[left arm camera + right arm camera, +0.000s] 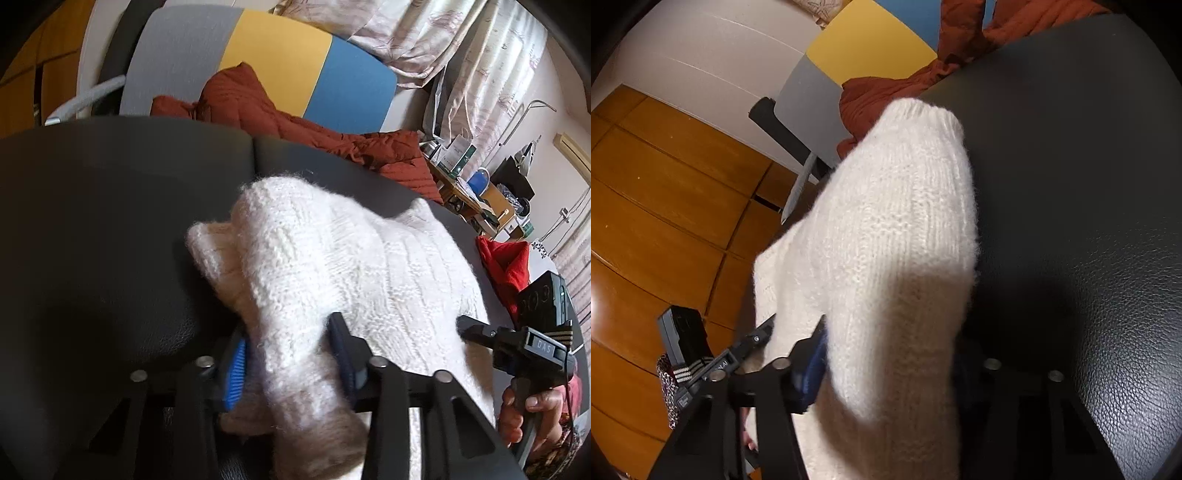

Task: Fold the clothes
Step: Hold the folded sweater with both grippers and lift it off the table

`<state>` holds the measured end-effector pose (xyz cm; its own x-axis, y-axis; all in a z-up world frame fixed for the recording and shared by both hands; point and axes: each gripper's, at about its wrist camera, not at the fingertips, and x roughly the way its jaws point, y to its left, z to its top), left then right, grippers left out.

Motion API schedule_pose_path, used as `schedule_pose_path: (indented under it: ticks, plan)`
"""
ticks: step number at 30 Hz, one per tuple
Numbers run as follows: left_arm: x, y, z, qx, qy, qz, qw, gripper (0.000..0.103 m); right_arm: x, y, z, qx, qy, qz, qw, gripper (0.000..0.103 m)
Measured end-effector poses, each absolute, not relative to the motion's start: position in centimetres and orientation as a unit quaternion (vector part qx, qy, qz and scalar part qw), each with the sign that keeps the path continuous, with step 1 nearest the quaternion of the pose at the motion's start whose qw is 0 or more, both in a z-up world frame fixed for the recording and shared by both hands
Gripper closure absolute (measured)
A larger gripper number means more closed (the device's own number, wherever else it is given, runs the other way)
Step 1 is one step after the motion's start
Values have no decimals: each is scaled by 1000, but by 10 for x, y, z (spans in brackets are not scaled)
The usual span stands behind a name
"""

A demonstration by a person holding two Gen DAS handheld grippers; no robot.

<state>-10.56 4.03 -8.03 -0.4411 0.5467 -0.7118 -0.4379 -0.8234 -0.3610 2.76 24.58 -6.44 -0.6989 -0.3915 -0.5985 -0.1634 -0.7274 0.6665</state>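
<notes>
On black leather surface [110, 221]: mid-fold, 2 grippers pinching white knit sweater [332, 266], left gripper [284, 354], right gripper [886, 362]. Next: carry over, lay flat, release.

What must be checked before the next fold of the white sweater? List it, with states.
1. Left tool closed on the sweater: ok, knit bunched between its pads.
2. Right tool closed on the sweater: ok, knit fills its gap.
3. Cuff free: ok, it lies loose on the black surface.
4. Landing area clear: ok, bare black surface ahead.
5. Red jacket apart from the sweater: ok.
6. Sweater lying flat: not ok, bunched.
</notes>
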Motion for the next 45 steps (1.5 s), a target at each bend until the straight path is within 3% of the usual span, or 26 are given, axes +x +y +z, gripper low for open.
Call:
schedule_pose_path:
  ticks: [5, 12, 14, 24, 29, 33, 35, 36, 41, 45]
  plan:
    - [-92, 32, -69, -426, -85, 854, 285, 75, 34, 241, -45, 370, -354, -856, 73, 58]
    - [-67, 24, -52, -405, -79, 869, 274, 83, 41, 226, -21, 359, -331, -868, 88, 59]
    - [-60, 23, -47, -399, -78, 873, 269, 90, 42, 222, -17, 357, -328, -870, 91, 59]
    - [-45, 6, -42, -404, -79, 877, 247, 89, 44, 218, -20, 364, -327, -867, 90, 59]
    - [-67, -11, -79, -465, -159, 832, 259, 78, 42, 227, -34, 375, -334, -861, 81, 59]
    - [-73, 0, -80, -456, -117, 846, 251, 67, 41, 233, -45, 384, -340, -855, 74, 59]
    - [-76, 8, -80, -451, -82, 856, 239, 55, 40, 237, -51, 389, -342, -852, 71, 57]
    - [-79, 9, -81, -452, -77, 857, 236, 54, 39, 238, -54, 391, -344, -851, 69, 56]
    - [-91, 3, -91, -469, -97, 847, 230, 29, 46, 245, -61, 384, -366, -844, 81, 43]
    - [-103, -4, -103, -493, -137, 826, 236, 28, 50, 252, -68, 378, -388, -836, 92, 37]
